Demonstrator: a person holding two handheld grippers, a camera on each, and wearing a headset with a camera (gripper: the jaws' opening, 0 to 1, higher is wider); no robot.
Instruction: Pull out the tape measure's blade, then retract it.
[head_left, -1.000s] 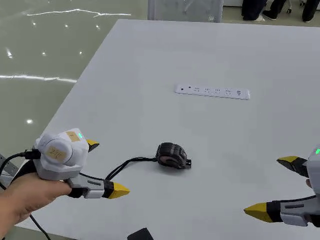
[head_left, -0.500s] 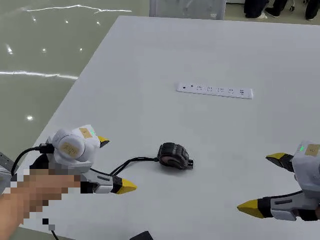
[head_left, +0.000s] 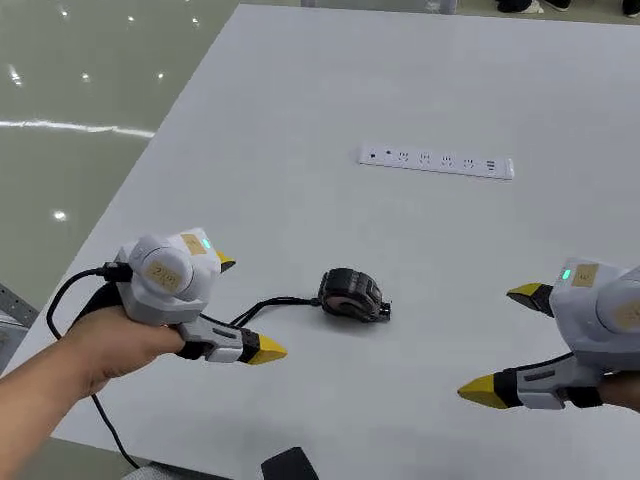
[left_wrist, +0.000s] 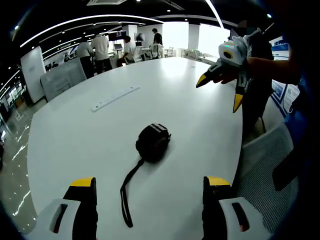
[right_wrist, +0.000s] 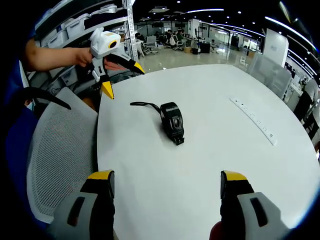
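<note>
A black tape measure (head_left: 350, 294) lies on the white table (head_left: 420, 90), its blade inside and its wrist strap (head_left: 262, 308) trailing left. It sits ahead of my left jaws as the tape measure (left_wrist: 153, 141) and ahead of my right jaws as the tape measure (right_wrist: 172, 120). My left gripper (head_left: 248, 306) hovers open just left of it, over the strap's end. My right gripper (head_left: 502, 340) is open at the lower right, well apart from the case. Both hold nothing.
A white power strip (head_left: 436, 161) lies farther back on the table. The table's left edge (head_left: 150, 160) drops to a glossy floor. A mesh chair (right_wrist: 55, 150) stands at the near side. People stand far behind in the left gripper view.
Both grippers have come in toward the tape measure, the left one up and right, the right one leftward. The tape measure stays put; the head camera has shifted.
</note>
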